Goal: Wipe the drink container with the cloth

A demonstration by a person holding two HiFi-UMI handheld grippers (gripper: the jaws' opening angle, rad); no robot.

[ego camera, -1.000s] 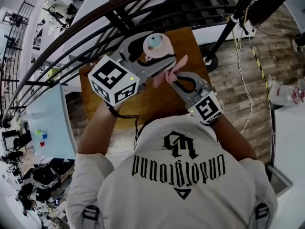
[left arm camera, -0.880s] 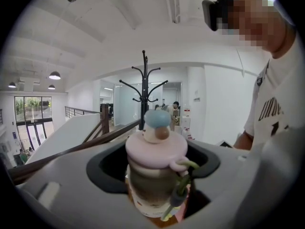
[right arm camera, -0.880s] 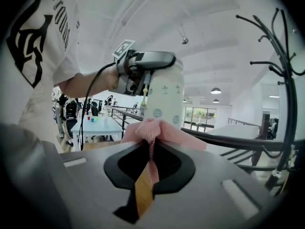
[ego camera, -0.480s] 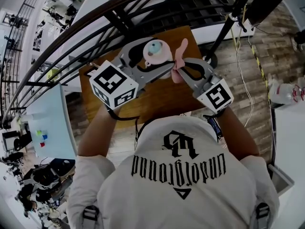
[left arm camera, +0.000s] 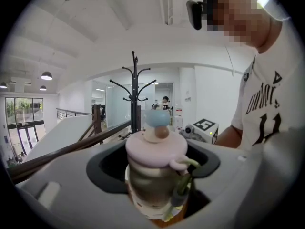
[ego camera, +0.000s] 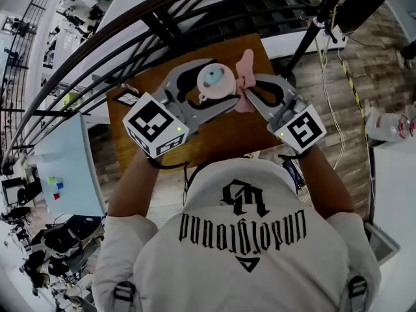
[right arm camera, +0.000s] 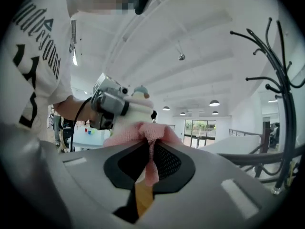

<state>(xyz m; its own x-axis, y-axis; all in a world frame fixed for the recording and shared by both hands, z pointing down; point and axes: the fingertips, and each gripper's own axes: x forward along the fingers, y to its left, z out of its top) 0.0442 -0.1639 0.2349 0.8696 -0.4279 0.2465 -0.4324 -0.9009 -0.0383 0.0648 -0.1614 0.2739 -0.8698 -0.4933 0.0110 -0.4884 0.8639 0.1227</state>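
Over the wood worktop, w/ black railing and coat stand beyond, left claw clamps the drink container (pink lid up), right claw pinches the cloth against its side, container's lower body hidden by jaws.

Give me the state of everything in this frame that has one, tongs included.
Drink container: upright, pink lid on, gripped round its body.
Cloth: bunched, pinched at one end, up against the container's side.
Left tongs: shut on the drink container.
Right tongs: shut on the cloth.
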